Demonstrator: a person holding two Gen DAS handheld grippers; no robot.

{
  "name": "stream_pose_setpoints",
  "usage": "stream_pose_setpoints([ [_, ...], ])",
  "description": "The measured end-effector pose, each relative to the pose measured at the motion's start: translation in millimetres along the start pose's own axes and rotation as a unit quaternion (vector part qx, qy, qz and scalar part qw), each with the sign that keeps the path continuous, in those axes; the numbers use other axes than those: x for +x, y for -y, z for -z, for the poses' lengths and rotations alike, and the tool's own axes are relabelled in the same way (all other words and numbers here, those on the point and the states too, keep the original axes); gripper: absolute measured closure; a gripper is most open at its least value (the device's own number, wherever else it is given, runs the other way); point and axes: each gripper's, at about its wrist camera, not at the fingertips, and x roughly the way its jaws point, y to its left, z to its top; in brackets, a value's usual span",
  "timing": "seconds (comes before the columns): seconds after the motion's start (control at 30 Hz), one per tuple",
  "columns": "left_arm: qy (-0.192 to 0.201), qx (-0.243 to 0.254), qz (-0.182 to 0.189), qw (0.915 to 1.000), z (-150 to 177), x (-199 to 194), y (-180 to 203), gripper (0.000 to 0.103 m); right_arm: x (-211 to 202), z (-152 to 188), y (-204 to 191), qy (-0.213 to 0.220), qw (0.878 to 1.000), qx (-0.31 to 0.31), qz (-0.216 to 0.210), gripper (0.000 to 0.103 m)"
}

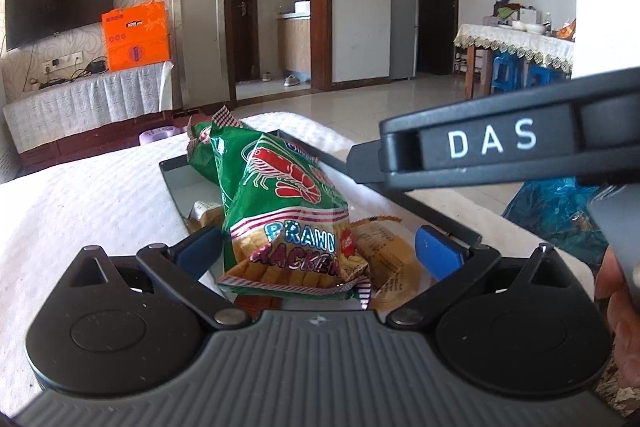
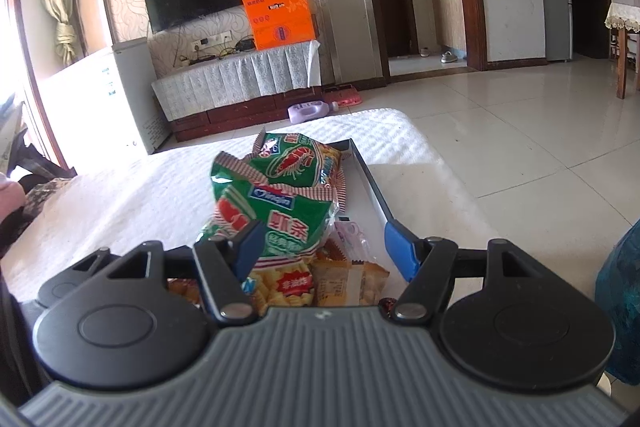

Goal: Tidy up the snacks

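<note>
Nearest the left wrist camera, the left gripper (image 1: 318, 247) stands spread to its widest, its 2 blue pads clear on either side of a green prawn cracker bag (image 1: 286, 223) and pressing on nothing. That bag leans upright in a shallow dark tray (image 1: 176, 187) on the white-covered table (image 1: 88, 203), with tan wrapped snacks (image 1: 384, 251) beside it and a 2nd green bag (image 1: 202, 151) behind. I judge the bag light, air-puffed and crinkly, its film slippery and its crackers easily crushed, so the crimped top seam or a light pinch across the middle looks safest. The right gripper (image 2: 326, 247) is partly open; its left pad sits against a green bag (image 2: 276, 215), the right pad apart, so no grip shows. Both grippers tilt gently downward over the tray.
</note>
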Motion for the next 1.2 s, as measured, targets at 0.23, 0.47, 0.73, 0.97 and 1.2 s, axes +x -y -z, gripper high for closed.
stream_pose_setpoints([
  [0.23, 0.036, -0.011, 0.022, 0.9990, -9, -21, 2, 0.000, -37, -2, 10, 0.096, 0.993, 0.059, -0.031, 0.034],
  [0.47, 0.060, 0.024, -0.029, 0.9975, -10, -54, 14, 0.000, -84, 6, 13, 0.104, 0.989, 0.100, -0.006, 0.021],
  [0.73, 0.053, 0.005, -0.133, 0.9897, -1, -94, 28, 0.000, -122, 35, 3, -0.023, 0.998, 0.064, 0.003, 0.019],
  [0.97, 0.008, -0.033, -0.157, 0.9870, 10, -132, 15, 0.000, -137, 53, -18, -0.084, 0.996, -0.006, 0.017, 0.019],
  [1.2, -0.010, -0.045, -0.169, 0.9845, 20, -170, 1, 0.000, -114, 78, -43, -0.158, 0.985, -0.073, 0.001, 0.019],
])
